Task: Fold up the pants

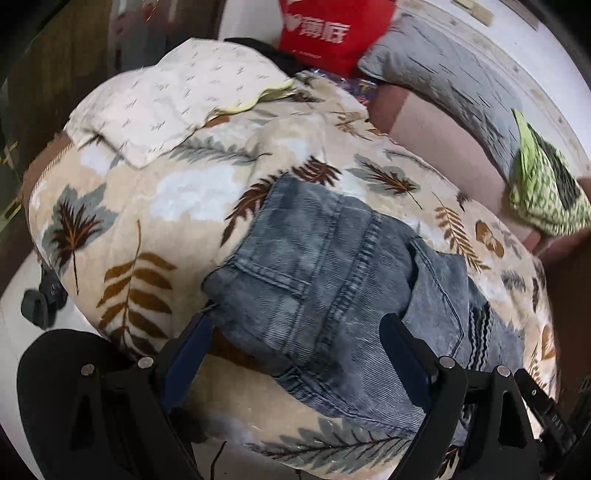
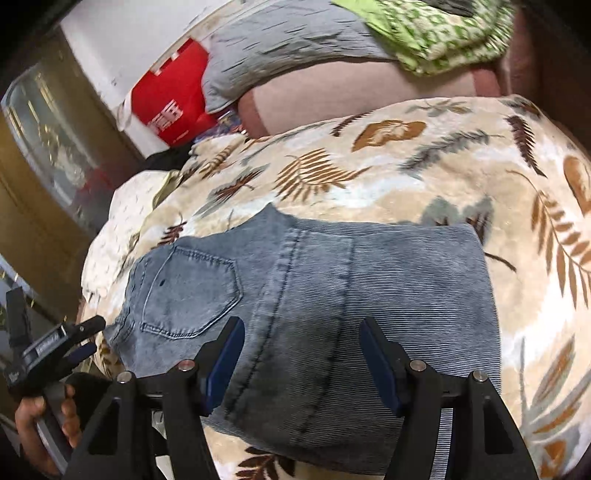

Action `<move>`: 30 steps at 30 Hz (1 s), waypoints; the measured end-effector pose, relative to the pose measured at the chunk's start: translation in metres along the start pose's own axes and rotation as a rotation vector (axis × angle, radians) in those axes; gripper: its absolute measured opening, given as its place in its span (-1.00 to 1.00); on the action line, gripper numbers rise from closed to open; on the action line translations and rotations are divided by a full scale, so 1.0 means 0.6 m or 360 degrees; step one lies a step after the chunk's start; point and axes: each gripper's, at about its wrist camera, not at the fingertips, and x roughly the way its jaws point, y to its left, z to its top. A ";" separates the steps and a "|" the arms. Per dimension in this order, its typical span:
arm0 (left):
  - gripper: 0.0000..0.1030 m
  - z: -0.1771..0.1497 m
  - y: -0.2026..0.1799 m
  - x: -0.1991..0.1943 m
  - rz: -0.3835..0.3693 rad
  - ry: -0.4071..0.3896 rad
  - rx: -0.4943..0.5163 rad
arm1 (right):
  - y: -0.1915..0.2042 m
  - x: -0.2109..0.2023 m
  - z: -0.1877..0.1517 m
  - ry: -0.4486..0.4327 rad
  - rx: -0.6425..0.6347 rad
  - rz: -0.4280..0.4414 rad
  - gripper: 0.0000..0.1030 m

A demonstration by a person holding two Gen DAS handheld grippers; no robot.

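I'm over the leaf-print blanket (image 2: 406, 177) on the bed; the folded jeans (image 2: 314, 295) lie on it, back pocket (image 2: 188, 291) up. My right tongs (image 2: 302, 354) and left tongs (image 1: 295, 343) both gape open, holding nothing.

Folded grey-blue denim pants (image 1: 332, 266) lie on a leaf-print blanket (image 1: 147, 229). Left gripper (image 1: 299, 332) jaws stand apart over the pants' near edge. Red bag (image 1: 328, 29) at 12 o'clock; green patterned cloth (image 1: 543, 192) at 2 o'clock.
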 end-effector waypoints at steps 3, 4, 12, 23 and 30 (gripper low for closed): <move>0.78 -0.002 -0.012 -0.001 0.0010 0.0007 0.0039 | -0.010 -0.002 0.000 -0.0003 0.0017 0.0003 0.37; 0.78 -0.004 -0.016 -0.001 0.0011 0.0011 0.0048 | -0.012 0.002 0.001 -0.0001 0.0021 0.0009 0.37; 0.78 -0.020 0.030 0.015 -0.0141 0.0104 -0.0211 | -0.013 0.021 -0.012 0.0058 0.0018 -0.0022 0.40; 0.78 -0.027 0.104 0.067 -0.0413 0.0279 -0.0654 | 0.010 0.034 -0.016 0.0076 -0.0047 -0.0066 0.40; 0.78 -0.020 0.120 0.081 -0.0452 0.0248 -0.0751 | 0.024 0.034 -0.016 0.0060 -0.0099 -0.0070 0.40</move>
